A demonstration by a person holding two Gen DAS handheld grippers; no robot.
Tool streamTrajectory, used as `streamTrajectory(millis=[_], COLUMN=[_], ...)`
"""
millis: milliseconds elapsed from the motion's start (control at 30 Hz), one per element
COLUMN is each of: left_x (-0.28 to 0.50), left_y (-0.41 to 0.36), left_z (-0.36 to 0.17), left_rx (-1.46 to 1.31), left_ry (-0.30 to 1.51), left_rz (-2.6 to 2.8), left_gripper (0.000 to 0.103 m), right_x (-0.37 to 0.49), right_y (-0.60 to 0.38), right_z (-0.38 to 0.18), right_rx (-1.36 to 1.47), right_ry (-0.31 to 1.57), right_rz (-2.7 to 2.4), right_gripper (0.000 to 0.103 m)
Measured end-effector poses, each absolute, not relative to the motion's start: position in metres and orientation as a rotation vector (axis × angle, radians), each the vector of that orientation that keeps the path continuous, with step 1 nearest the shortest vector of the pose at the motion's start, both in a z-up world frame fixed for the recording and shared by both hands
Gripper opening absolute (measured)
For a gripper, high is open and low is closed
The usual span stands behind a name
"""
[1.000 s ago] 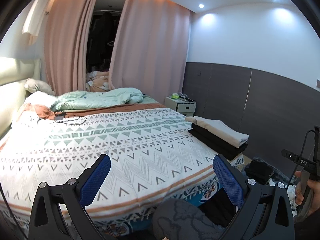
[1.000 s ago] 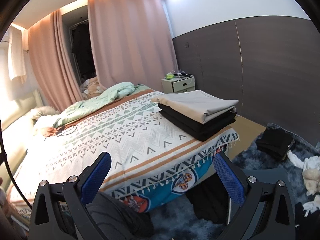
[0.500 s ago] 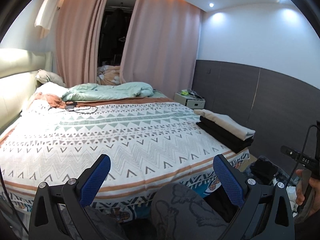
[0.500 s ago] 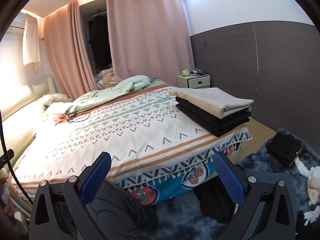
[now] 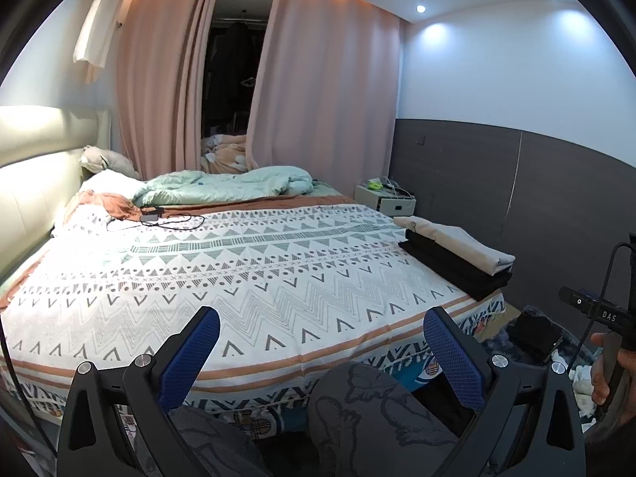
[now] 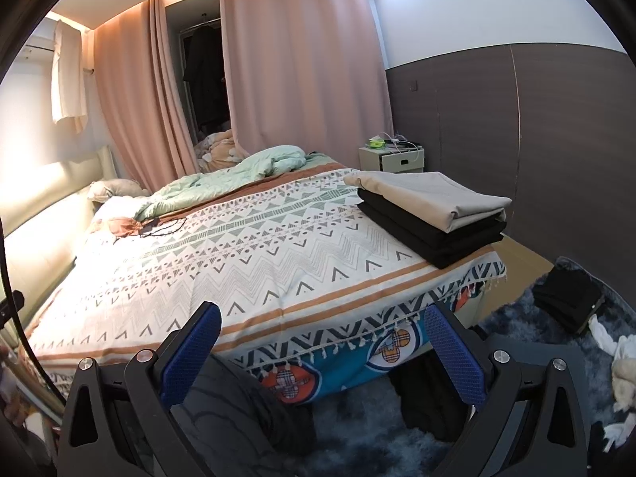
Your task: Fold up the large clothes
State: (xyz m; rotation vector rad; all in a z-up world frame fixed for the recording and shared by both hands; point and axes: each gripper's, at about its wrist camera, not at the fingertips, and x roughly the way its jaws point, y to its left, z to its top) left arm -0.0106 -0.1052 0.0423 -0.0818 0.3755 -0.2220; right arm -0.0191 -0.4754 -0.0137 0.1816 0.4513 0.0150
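Here, both hand-held grippers hang above the foot of the bed (image 5: 278, 278), facing the headboard. Left hand-held gripper (image 5: 321, 342): blue-padded jaws spread wide, nothing between them. Right hand-held gripper (image 6: 322, 342): same, jaws wide apart and empty.

Task's things: a stack of folded clothes (image 6: 433, 214) sits on the patterned bedspread (image 6: 258, 262) at the bed's right corner near the foot. Beige piece on top, two or so black pieces under it. The stack's long axis runs roughly along the bed's right edge, from foot toward the nightstand (image 6: 391, 159); folded edges face the foot end.

Left wrist view only: the person's right hand (image 5: 608, 369) at the frame's right edge, gripping a dark handle with a cable; a patterned grey trouser knee (image 5: 357, 393) low between the jaws; a recessed ceiling strip light. The stack there (image 5: 457, 258) appears foreshortened, far right.

Right wrist view only: the bedspread's tasselled hem and the blue printed sheet (image 6: 349, 361) hanging below it; a dark shaggy rug (image 6: 377, 437) on the floor; a loose black garment (image 6: 568, 302) on the rug, well apart from the bed; pale crumpled cloth at the right edge.

Both views: mint duvet (image 5: 226, 187) bunched near the pillows, pink curtains (image 6: 302, 59), a black cable on the bedspread.
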Motion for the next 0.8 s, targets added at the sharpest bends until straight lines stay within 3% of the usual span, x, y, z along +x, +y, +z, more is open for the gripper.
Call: streamTrajectory(millis=[800], left_x=[-0.027], left_y=[-0.106], left_z=[0.046], left_rx=[-0.038], left_ry=[0.382], left_rz=[-0.206], left_gripper=[0.102], right_x=[-0.021], right_y=[-0.470], right_z=[-0.016], right_rx=[0.202], right_ry=[0.459], right_rz=[0.018], right_gripper=[0.103])
